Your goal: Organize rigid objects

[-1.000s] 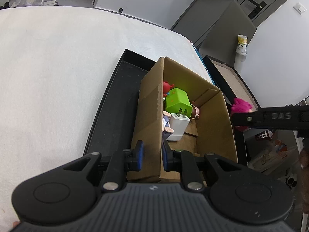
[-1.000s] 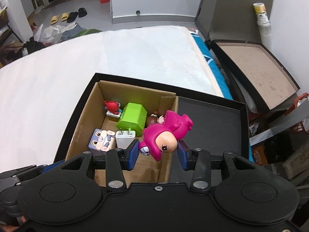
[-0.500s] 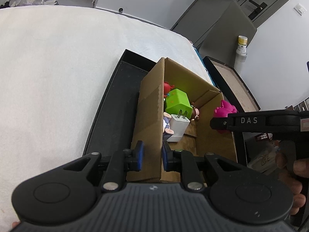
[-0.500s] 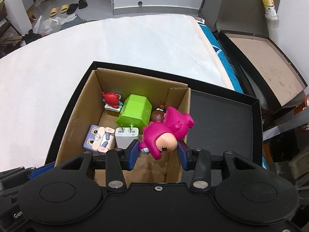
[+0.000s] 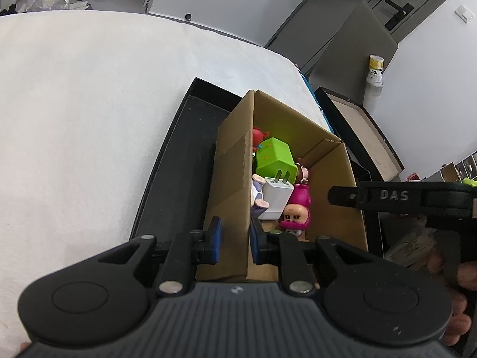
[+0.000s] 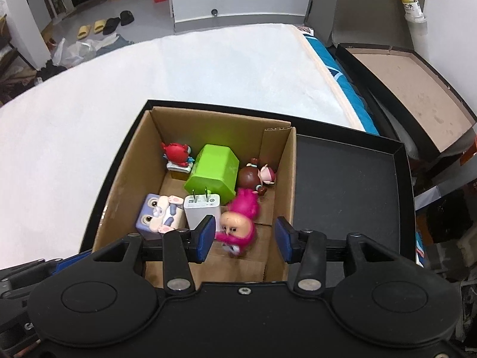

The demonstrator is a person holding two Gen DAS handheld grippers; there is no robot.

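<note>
The cardboard box [image 6: 286,185] occupies the centre of the right wrist view and stands inside a black tray [image 6: 351,197] on a white padded surface [image 6: 149,89].

**Gripper state**
- The left gripper [image 5: 233,240] is closed on the box's near-left wall; one blue pad lies on each face of the cardboard.
- The right gripper [image 6: 244,238] is spread wide and holds nothing. It hovers above the lower part of the box.

**Contents**
- The pink doll figurine [image 6: 240,223] lies on the box floor, lower centre, face up, between the open fingers but apparently below them.
- The white plug charger [image 6: 201,210] touches its left side, prongs pointing toward the top of the frame.
- The green cube-shaped charger [image 6: 213,174] sits above the white one.
- The red crab figurine [image 6: 176,156] occupies the upper left corner.
- The brown-haired doll figurine [image 6: 256,177] lies at the upper right.
- The purple rabbit block [image 6: 159,216] rests at the lower left.

**Handling assessment**
All items appear to be hard moulded plastic: light, stiff and somewhat slick. The pink figurine is probably best gripped across its rounded head or torso; thin limbs may slip. Chargers should be gripped on flat opposite faces, clear of the prongs. The thin box wall may flex under load.
</note>
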